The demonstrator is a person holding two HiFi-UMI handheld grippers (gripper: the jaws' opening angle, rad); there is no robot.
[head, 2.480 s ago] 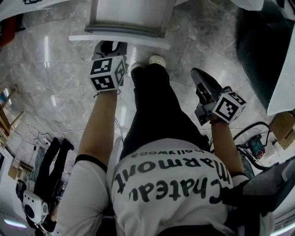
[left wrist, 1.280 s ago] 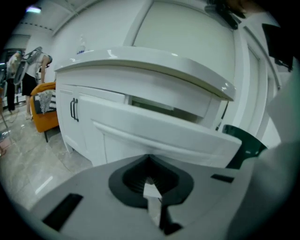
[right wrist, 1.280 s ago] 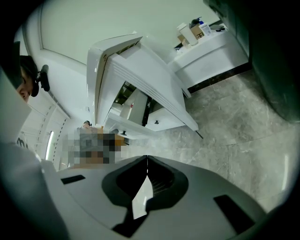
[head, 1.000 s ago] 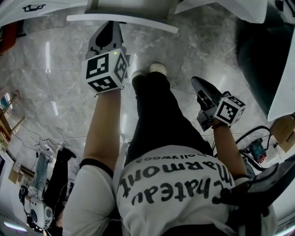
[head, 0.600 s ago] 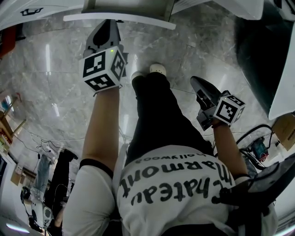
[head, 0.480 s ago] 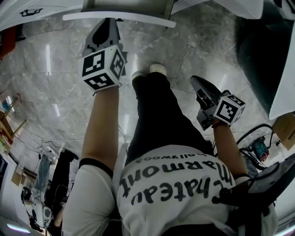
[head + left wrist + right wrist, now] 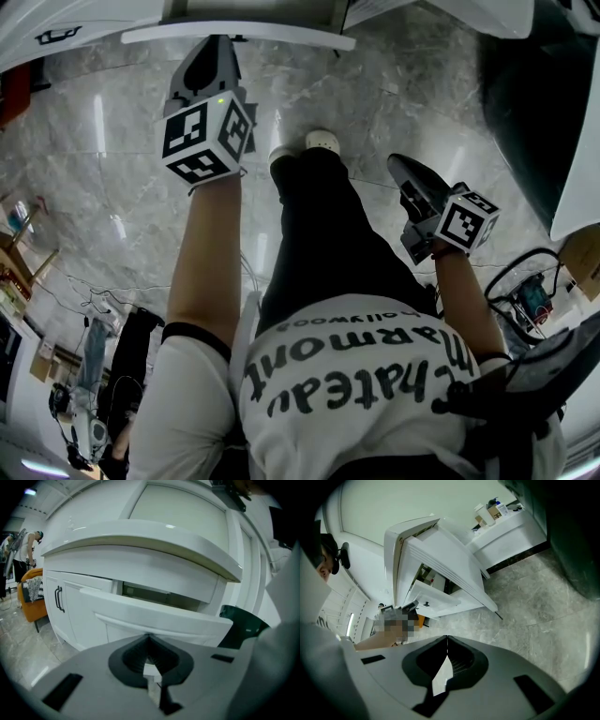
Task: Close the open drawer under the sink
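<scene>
The white drawer (image 7: 154, 616) under the sink counter (image 7: 140, 536) stands pulled out, with a dark gap (image 7: 154, 595) above its front. In the head view the drawer front (image 7: 281, 36) is a white bar at the top edge. My left gripper (image 7: 217, 41) is shut and empty, and its tips (image 7: 149, 636) are right at the drawer front and seem to touch it. My right gripper (image 7: 396, 161) hangs lower at the right, over the floor and away from the drawer. Its jaws (image 7: 446, 639) are shut on nothing. The right gripper view shows the vanity (image 7: 436, 569) from the side.
A cabinet door with a black handle (image 7: 58, 599) is left of the drawer. A dark green object (image 7: 241, 625) stands at its right. A person (image 7: 23, 550) and an orange seat (image 7: 33, 592) are far left. My legs (image 7: 319, 216) stand on the marble floor (image 7: 103, 169). Cables (image 7: 525, 281) lie at right.
My left gripper has gone forward to the drawer front, which now sits nearer the top edge of the head view. The right gripper has stayed where it was.
</scene>
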